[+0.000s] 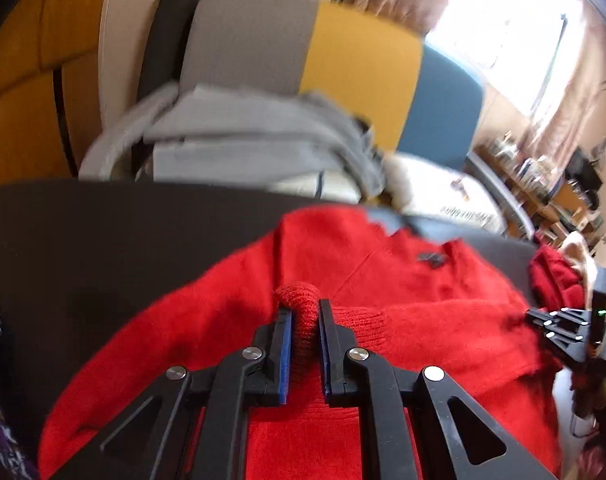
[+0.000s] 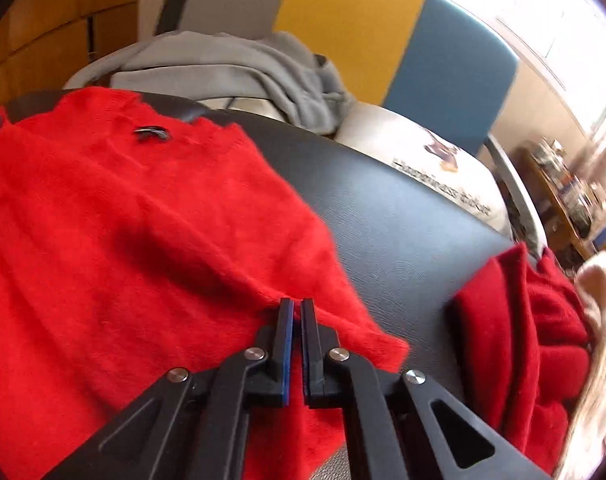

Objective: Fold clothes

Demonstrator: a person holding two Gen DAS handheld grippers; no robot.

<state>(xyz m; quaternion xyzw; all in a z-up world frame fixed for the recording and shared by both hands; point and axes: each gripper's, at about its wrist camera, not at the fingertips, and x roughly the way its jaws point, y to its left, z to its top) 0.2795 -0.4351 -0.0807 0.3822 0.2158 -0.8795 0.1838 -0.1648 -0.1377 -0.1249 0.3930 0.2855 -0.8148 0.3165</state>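
Observation:
A bright red fuzzy sweater (image 1: 403,280) lies spread on a black padded surface (image 1: 103,232), with a small dark label near its collar. My left gripper (image 1: 305,312) is shut on a bunched ribbed cuff (image 1: 299,300) of the red sweater, held above its body. In the right wrist view the same red sweater (image 2: 123,220) covers the left half of the black surface (image 2: 403,220). My right gripper (image 2: 297,312) is shut on the sweater's right edge. The right gripper's body also shows in the left wrist view at the far right (image 1: 563,328).
A darker red folded garment (image 2: 523,320) and a cream cloth (image 2: 599,320) lie at the right edge. Behind the surface sit a heap of grey clothes (image 1: 243,136), a white printed item (image 2: 443,168) and a grey, yellow and blue panel (image 1: 363,64). Cluttered shelves stand far right.

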